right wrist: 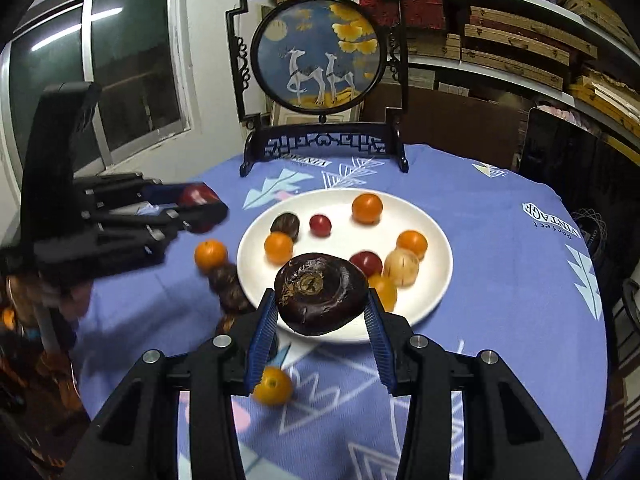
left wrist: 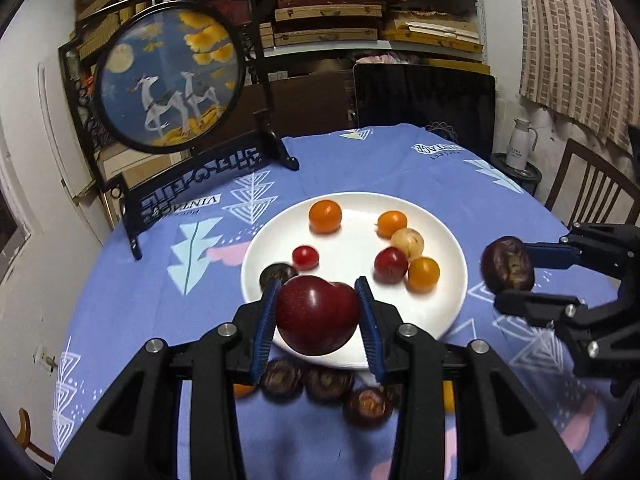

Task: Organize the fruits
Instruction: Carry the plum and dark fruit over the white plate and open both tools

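Observation:
My left gripper (left wrist: 318, 312) is shut on a large dark red plum (left wrist: 318, 316), held above the near rim of the white plate (left wrist: 352, 248). My right gripper (right wrist: 322, 304) is shut on a flat dark brown chestnut-like fruit (right wrist: 320, 292), lifted over the plate's (right wrist: 434, 240) near edge. In the left wrist view the right gripper (left wrist: 510, 270) appears at the right with the brown fruit (left wrist: 507, 264). The plate holds several small orange, red and pale fruits. Loose dark brown fruits (left wrist: 326, 382) lie on the cloth below the plate.
A blue patterned tablecloth (right wrist: 500, 280) covers the round table. A framed round deer screen (right wrist: 320, 56) stands at the far edge. Loose orange fruits (right wrist: 273, 386) and brown ones (right wrist: 226, 280) lie left of the plate. A chair (left wrist: 592, 192) and a flask (left wrist: 520, 144) stand at the right.

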